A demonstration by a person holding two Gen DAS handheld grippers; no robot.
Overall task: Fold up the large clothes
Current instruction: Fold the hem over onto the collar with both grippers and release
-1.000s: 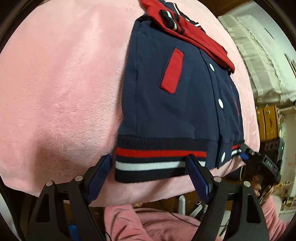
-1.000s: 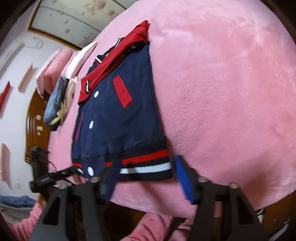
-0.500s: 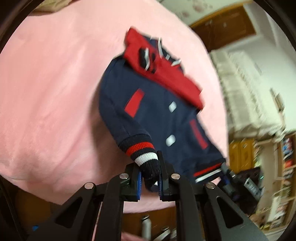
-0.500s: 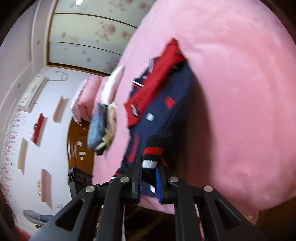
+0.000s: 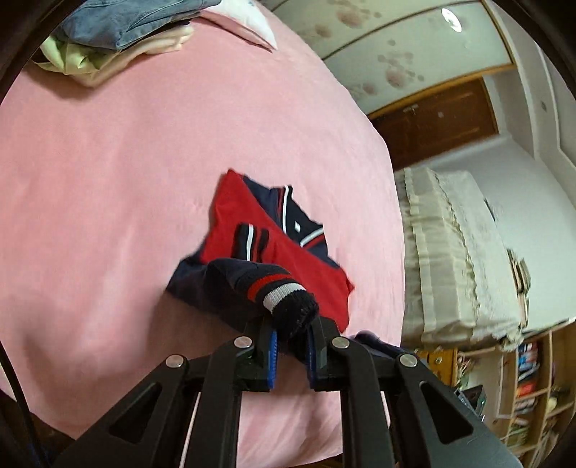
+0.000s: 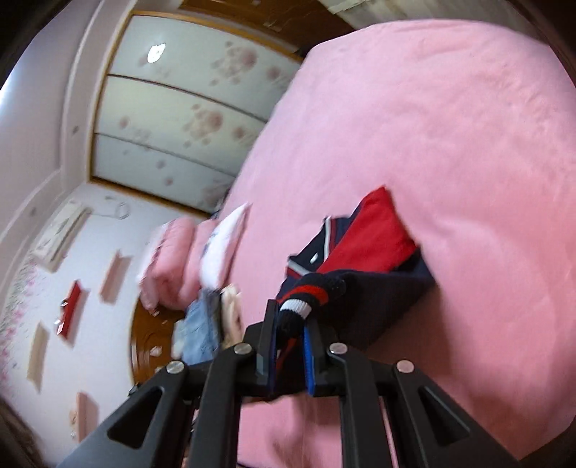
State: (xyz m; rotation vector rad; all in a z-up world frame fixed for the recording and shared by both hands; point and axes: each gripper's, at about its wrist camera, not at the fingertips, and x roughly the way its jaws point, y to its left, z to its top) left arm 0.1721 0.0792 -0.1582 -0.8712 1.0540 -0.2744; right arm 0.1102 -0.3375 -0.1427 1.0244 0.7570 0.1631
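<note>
Jacket [image 5: 277, 252] ribbed knit hem bunched

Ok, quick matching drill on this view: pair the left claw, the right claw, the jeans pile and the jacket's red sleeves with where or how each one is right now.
Things:
1. left claw
2. right claw
3. jeans pile
4. red sleeves

States:
A. at the far end of the pink bed
B. shut on the striped hem, seen in the left wrist view
C. folded across the jacket
D. shut on the striped hem, seen in the right wrist view

Pairs: 1-B, 2-D, 3-A, 4-C
</note>
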